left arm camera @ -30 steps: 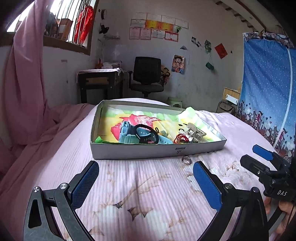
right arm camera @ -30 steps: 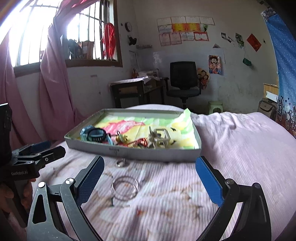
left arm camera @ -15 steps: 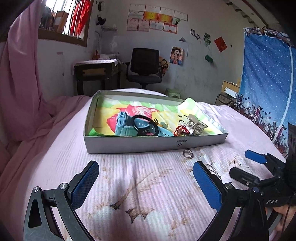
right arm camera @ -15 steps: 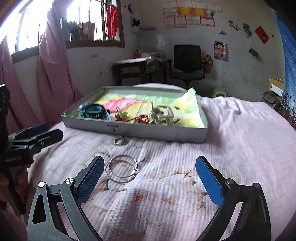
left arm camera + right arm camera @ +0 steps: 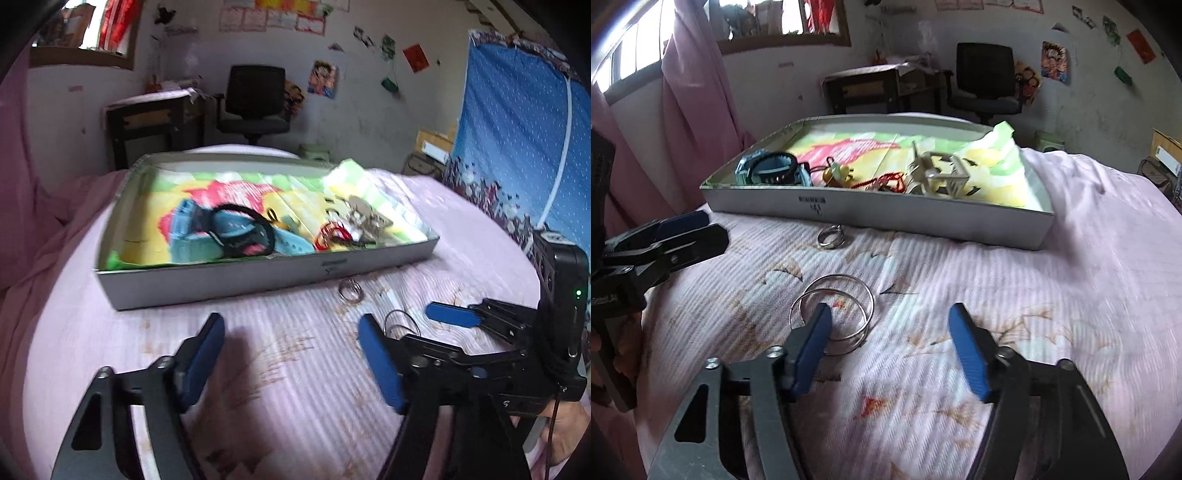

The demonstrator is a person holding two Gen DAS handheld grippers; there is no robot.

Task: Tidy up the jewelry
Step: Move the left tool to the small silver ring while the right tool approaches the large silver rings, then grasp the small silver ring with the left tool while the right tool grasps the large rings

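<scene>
Two hand-held grippers over pink bedspread (image 5: 1015,295). Left gripper (image 5: 291,354), lower frame: jaws closing, nothing between blue pads. Right gripper (image 5: 890,343), lower centre: jaws closing, released, gripping nothing; left pad overlaps edge of thin wire bangles (image 5: 833,314) lying flat on bedspread. Small silver ring (image 5: 831,236) just beside front wall of grey tray (image 5: 886,216). Tray, mid-frame, holds blue watch (image 5: 768,171), red cord bracelet (image 5: 886,181), metal clip (image 5: 938,175).
</scene>
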